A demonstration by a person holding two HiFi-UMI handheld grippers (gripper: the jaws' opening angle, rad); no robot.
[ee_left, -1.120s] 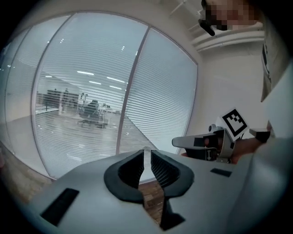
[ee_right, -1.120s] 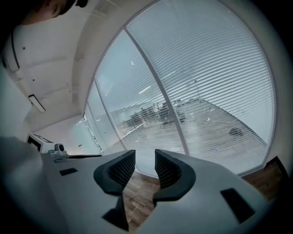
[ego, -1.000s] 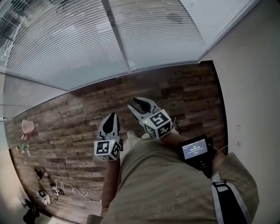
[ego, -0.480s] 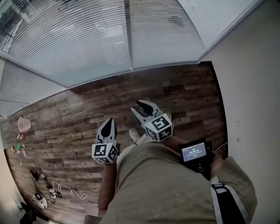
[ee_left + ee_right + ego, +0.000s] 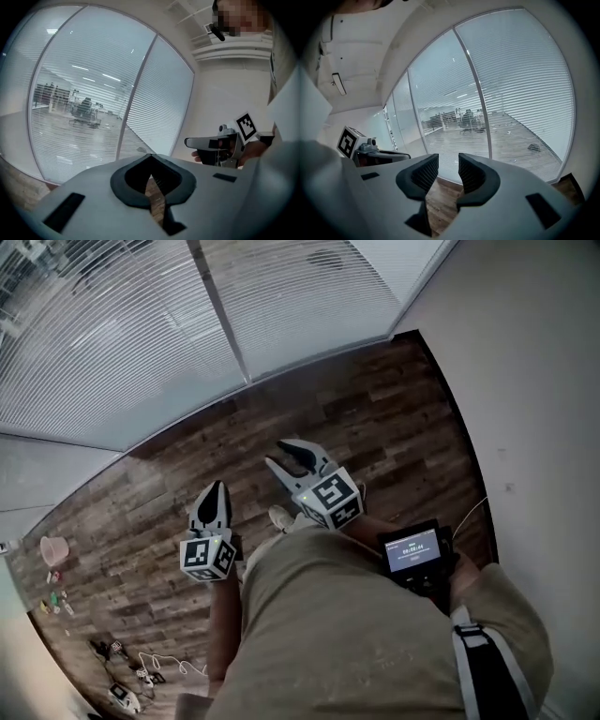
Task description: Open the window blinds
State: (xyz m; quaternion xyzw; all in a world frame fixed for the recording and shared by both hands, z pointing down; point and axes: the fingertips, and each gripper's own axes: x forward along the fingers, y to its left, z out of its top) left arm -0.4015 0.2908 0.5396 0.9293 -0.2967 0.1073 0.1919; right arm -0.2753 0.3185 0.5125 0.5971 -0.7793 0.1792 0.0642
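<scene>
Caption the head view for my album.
Left gripper shut, right gripper open, both held over a wooden floor before window blinds.

Wood-plank floor (image 5: 375, 418) under the left gripper (image 5: 215, 487), pink cup-like thing (image 5: 53, 548), maybe a small bucket, far to its left, cable tangle (image 5: 155, 667) behind-left, lit screen device (image 5: 412, 551) just behind the right gripper (image 5: 275, 454), white wall (image 5: 525, 381) to its right.

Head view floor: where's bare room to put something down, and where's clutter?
Bare: the wood floor between the blinds and the right claw, and on right to the wall. Crowded: lower left, cables and small gear, plus a pink cup at the left edge.
</scene>
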